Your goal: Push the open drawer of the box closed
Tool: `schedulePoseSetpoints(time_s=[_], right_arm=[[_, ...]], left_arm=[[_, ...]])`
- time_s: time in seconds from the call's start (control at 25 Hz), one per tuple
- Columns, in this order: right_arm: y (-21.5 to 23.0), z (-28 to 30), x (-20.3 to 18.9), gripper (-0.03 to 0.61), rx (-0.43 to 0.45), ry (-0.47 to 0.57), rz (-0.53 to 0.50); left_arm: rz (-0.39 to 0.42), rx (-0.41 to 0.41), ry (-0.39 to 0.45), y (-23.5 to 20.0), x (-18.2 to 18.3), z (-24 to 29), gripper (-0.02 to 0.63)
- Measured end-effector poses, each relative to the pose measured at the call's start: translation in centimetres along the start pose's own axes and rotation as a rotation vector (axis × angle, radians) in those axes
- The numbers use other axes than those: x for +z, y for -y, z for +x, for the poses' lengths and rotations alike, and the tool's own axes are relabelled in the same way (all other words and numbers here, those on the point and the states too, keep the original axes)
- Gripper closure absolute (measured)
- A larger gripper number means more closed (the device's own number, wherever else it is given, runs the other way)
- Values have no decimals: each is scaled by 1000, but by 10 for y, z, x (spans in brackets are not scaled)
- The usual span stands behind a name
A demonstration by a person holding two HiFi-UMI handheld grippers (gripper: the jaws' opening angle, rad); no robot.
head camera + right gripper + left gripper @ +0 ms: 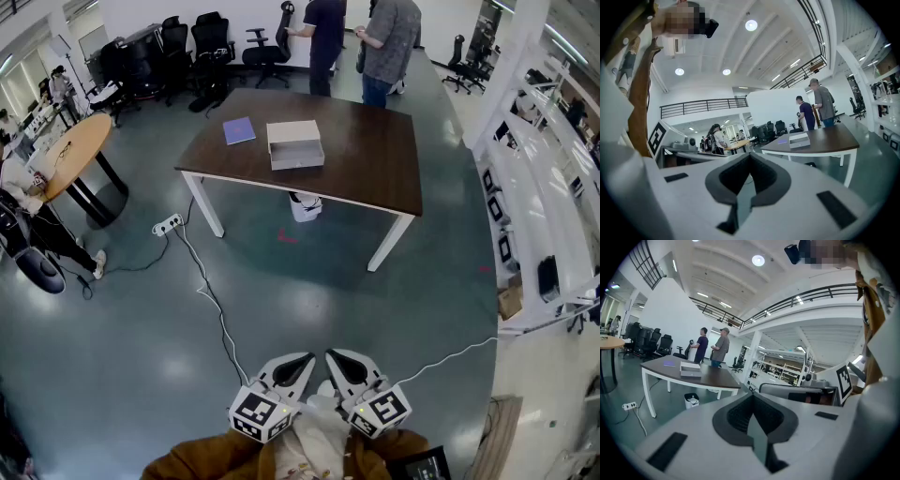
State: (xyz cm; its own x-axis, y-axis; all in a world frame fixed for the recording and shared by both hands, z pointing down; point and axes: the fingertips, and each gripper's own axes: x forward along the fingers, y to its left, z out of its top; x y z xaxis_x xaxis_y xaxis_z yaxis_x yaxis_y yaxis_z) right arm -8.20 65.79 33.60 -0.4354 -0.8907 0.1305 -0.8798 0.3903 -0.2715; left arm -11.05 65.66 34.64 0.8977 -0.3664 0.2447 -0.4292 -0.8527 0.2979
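Down at bottom centre, my left gripper [298,364] and right gripper [339,364] were fully closed, empty; upper centre, the box [294,132] sat on the table [375,164], its drawer [297,156] open

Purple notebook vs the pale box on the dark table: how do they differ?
The purple notebook lies flat; the pale grey box stands taller. The notebook is one plain slab; the box has its drawer pulled out. In the head view the notebook sits left of the box, apart. Both rest on the dark brown table.
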Motion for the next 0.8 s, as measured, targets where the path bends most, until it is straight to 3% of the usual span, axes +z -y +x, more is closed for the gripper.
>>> schedulePoseSetpoints(time_s=[0.52, 0.8], right_arm=[[1, 0, -4, 577, 15, 11, 42], [28, -14, -3, 577, -3, -3, 64]], left_arm=[[-16, -2, -14, -1, -8, 2, 608], [-36, 10, -40, 6, -11, 23, 609]])
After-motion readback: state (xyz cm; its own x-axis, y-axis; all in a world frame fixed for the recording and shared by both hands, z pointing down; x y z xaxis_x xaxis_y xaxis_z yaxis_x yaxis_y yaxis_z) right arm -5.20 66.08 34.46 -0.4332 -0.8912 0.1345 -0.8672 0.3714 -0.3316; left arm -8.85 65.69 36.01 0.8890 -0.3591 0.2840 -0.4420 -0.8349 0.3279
